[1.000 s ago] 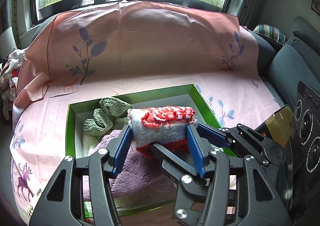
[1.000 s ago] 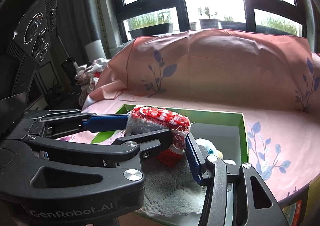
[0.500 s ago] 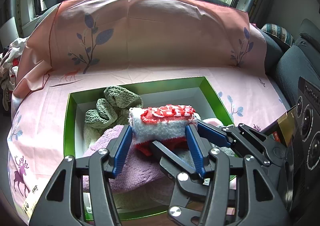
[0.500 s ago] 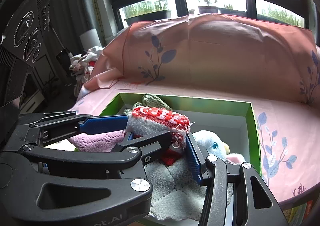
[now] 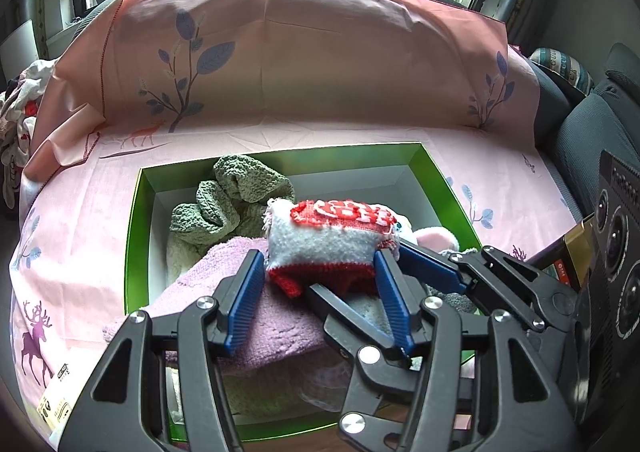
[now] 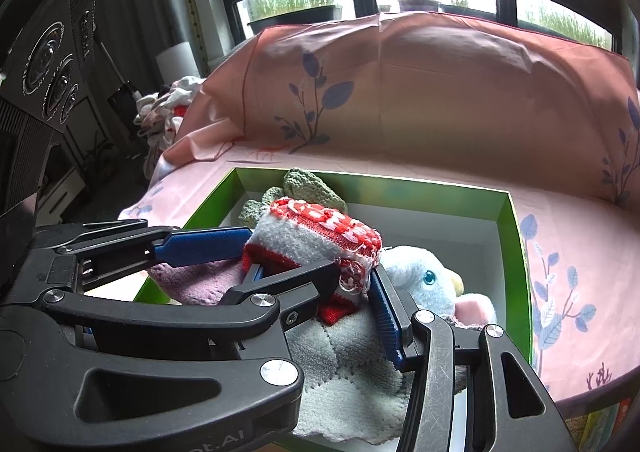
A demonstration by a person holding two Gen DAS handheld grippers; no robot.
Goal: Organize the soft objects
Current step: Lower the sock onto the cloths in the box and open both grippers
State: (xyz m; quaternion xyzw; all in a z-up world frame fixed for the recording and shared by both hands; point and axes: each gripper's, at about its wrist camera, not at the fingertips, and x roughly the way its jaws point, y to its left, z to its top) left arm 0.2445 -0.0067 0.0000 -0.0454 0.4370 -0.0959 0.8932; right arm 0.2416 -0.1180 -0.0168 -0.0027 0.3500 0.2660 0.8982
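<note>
**Folded knit held over the green box by both grippers**

Pink sheet with leaf and deer prints drapes a sofa under a window; a green box with a white inside sits open on the seat.

- Left gripper: jaws about half apart, blue pads pressed on the two ends of a folded red-and-white knit. Holding it.
- Right gripper: comes in crosswise, also about half apart. One blue pad lies against the knit's right end; the far finger runs behind the bundle, so its contact is partly hidden. It reads as a grip.
- Why two grips: my guess is that pinching from two directions keeps the fold from springing open while it is set down.
- Knit: fuzzy white body, red patterned band on top, red edge below, frayed threads at one corner. Compact, block-like, sagging slightly between the pads.
- Position: over the middle of the box, just above or resting on the pile; I cannot tell which.
- Already inside: green crochet piece at the back left, purple towel in front, grey-and-white checked cloth, pale blue plush toy at the right.
- Box looks nearly full; the knit seems meant for the top of the stack.
</note>
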